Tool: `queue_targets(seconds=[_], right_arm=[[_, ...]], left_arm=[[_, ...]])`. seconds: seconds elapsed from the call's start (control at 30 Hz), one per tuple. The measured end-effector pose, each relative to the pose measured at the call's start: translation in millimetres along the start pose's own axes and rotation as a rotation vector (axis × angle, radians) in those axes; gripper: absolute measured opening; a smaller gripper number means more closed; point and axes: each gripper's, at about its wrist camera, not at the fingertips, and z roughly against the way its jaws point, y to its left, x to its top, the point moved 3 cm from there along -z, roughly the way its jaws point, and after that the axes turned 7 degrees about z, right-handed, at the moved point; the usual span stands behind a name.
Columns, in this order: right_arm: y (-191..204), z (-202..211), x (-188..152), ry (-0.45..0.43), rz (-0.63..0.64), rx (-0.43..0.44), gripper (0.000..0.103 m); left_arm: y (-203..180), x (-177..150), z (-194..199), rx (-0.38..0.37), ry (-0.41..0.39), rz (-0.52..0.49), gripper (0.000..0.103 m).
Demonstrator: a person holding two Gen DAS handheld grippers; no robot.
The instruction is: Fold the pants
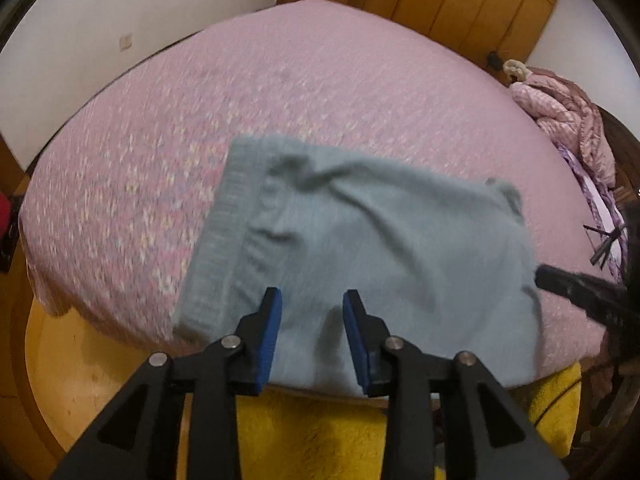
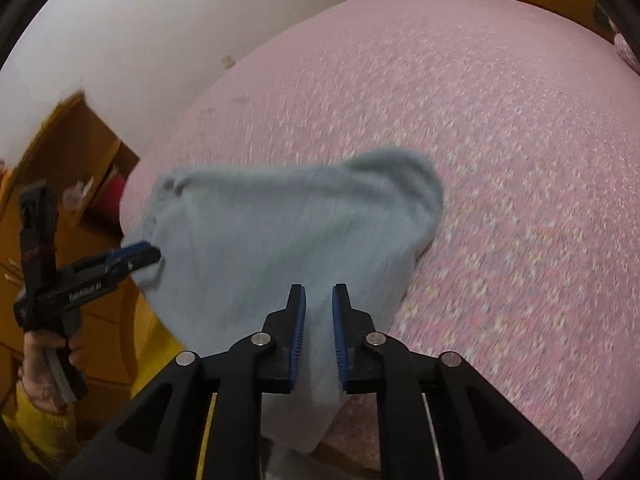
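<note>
Pale grey-blue knit pants, folded into a compact bundle, ribbed waistband to the left in the left wrist view; they lie at the near edge of a bed with a pink patterned cover, the near end hanging over the edge. Both views are motion-blurred, so the weave and the fold lines are hard to make out, and the bundle's lower end is cut off behind the claw arms. Left claw: released, blue pads parted, grey fabric showing behind the gap, nothing gripped. Right claw: narrowly parted above the pants, pads not pressing on cloth. In the right wrist view the left claw's tips appear just beside the bundle's left edge; contact cannot be told. A hand in a yellow fleecy sleeve holds it.
</note>
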Motion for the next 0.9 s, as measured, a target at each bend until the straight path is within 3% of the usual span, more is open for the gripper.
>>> queue_targets(seconds=[0.17,0.3,0.47,0.7,0.8,0.9], right_arm=[[13,-13,-16,0.034,0.017,-0.058,0.024],[22,-24,-20,-0.022,0.048,-0.078,0.024],[16,-19,-29,-0.055,0.024,-0.078,0.024],[18,-11,-34,-0.068,0.016,-0.114,0.026],[15,-4,-39,-0.056,-0.006,-0.100,0.034],[16,1,-44,-0.035,-0.025,-0.096,0.051]], left_arm=[[7,-8,0,-0.031,-0.006,0.038,0.033],[14,-9,0,-0.053,-0.005,0.061,0.032],[18,-12,4,-0.021,-0.008,0.018,0.033],[10,-9,8,0.001,0.003,0.034,0.035],[9,-13,11,-0.002,0.005,0.031,0.036],[11,-14,15,-0.004,0.007,0.022,0.041]])
